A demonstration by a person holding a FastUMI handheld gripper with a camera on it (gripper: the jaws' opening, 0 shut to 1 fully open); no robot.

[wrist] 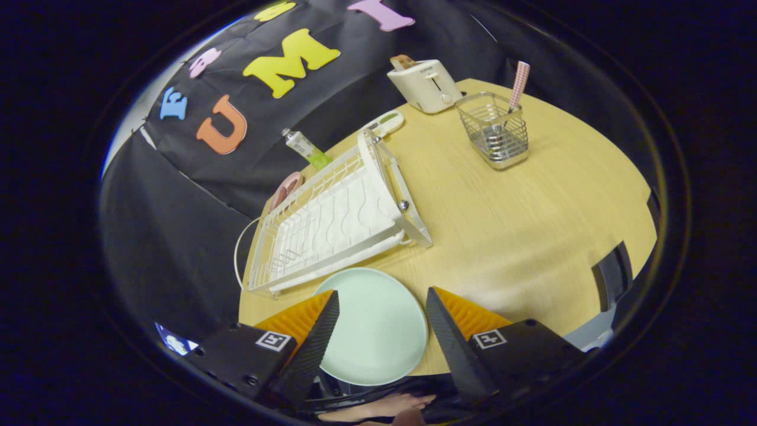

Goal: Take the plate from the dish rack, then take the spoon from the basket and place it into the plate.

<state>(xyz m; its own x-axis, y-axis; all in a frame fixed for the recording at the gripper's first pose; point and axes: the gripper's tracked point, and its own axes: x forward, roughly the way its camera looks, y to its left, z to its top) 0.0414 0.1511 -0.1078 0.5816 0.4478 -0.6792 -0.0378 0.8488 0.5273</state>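
Observation:
A pale green plate [374,324] lies flat on the wooden table [520,236] near its front edge, just in front of the white dish rack [334,222]. My gripper [381,302] hovers over the plate with its fingers wide apart, one on each side of it, touching nothing. Far beyond the fingers stands a wire basket [494,130] holding a spoon [518,86] with a checked pink handle that sticks up from it.
A white toaster [424,84] stands at the back of the table beside the basket. A tube [305,148] and a pink item [286,188] lie behind the rack. A dark chair back [612,275] rises off the table's right edge. A hand [378,408] shows below the fingers.

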